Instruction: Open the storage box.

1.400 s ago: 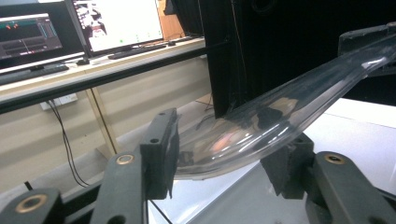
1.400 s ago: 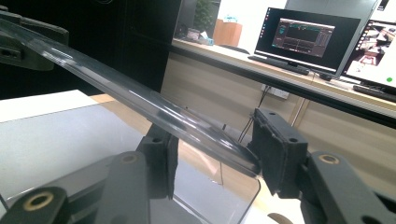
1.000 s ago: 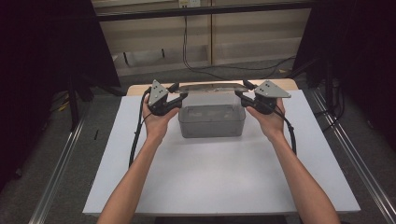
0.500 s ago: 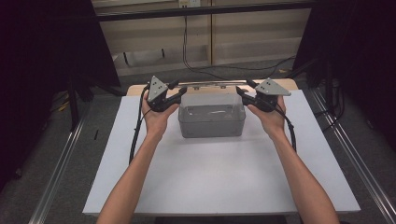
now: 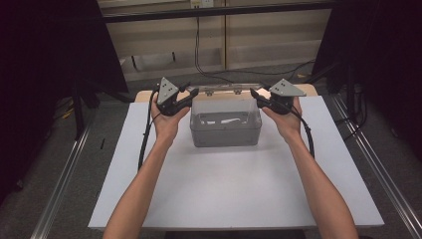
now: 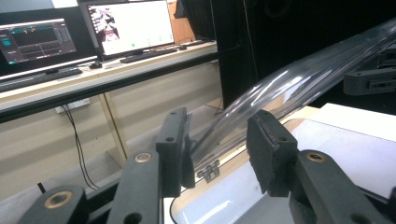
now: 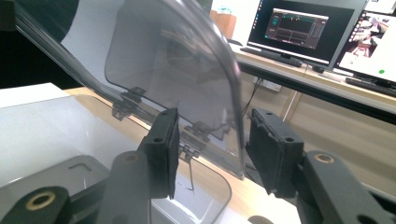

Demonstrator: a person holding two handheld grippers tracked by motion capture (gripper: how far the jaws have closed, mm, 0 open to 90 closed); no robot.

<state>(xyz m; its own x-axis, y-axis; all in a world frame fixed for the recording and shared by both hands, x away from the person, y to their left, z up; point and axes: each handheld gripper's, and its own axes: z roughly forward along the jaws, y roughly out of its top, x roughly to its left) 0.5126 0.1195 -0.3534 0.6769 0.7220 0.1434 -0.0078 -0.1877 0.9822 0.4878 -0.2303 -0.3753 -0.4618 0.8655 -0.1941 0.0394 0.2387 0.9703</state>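
A grey box [image 5: 225, 130] stands on the white table top [image 5: 224, 194], toward the back. Its clear hinged lid [image 5: 225, 103] is tilted up from the rear hinges [image 7: 126, 105]. My left gripper [image 5: 191, 94] is at the lid's left edge and my right gripper [image 5: 255, 94] at its right edge. In the left gripper view the lid [image 6: 299, 79] runs between the spread jaws of the left gripper [image 6: 217, 135], with a gap beside it. In the right gripper view the lid's rounded corner [image 7: 187, 70] stands between the jaws of the right gripper [image 7: 212, 135], also with gaps. Both are open.
A wooden strip [image 5: 308, 89] edges the table behind the box. Metal rails [image 5: 378, 164] run along the floor on both sides. A desk with monitors [image 6: 126, 28] stands beyond. Black cables [image 5: 144, 144] trail from each gripper along the forearms.
The clear lid has swung up from nearly flat on the box to steeply raised. Both grippers rose slightly and moved back with its edges.
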